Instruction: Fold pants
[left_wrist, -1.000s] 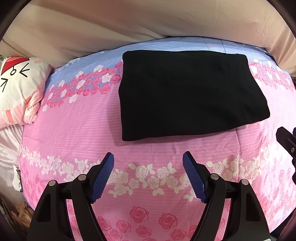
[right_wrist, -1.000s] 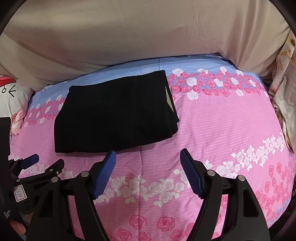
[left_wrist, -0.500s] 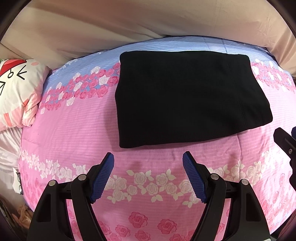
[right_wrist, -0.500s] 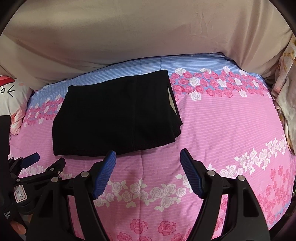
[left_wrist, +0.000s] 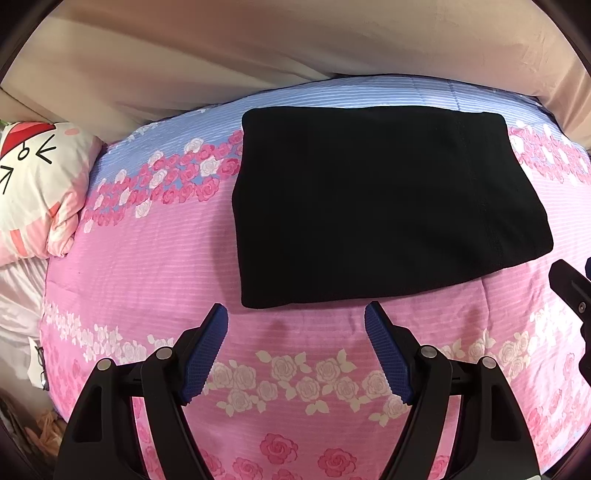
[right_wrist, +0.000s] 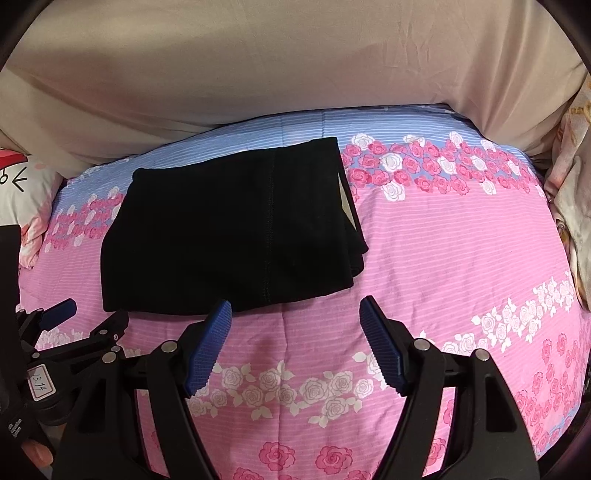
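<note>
The black pants (left_wrist: 384, 206) lie folded into a flat rectangle on the pink and blue floral bedspread (left_wrist: 147, 266). In the right wrist view the pants (right_wrist: 229, 232) sit left of centre, with layered edges at their right end. My left gripper (left_wrist: 295, 317) is open and empty, just short of the pants' near edge. My right gripper (right_wrist: 295, 310) is open and empty, its left fingertip at the pants' near edge. The left gripper also shows in the right wrist view (right_wrist: 85, 317), and part of the right gripper shows at the right edge of the left wrist view (left_wrist: 572, 288).
A beige sheet (right_wrist: 295, 74) rises behind the bedspread. A white and pink cartoon pillow (left_wrist: 33, 184) lies at the left. Pale cloth (right_wrist: 572, 221) lies at the far right. The bed's left edge drops off (left_wrist: 22, 332).
Both grippers have moved forward toward the folded pants, which now appear larger and nearer the fingertips. Both stay open. The pants have not moved.
</note>
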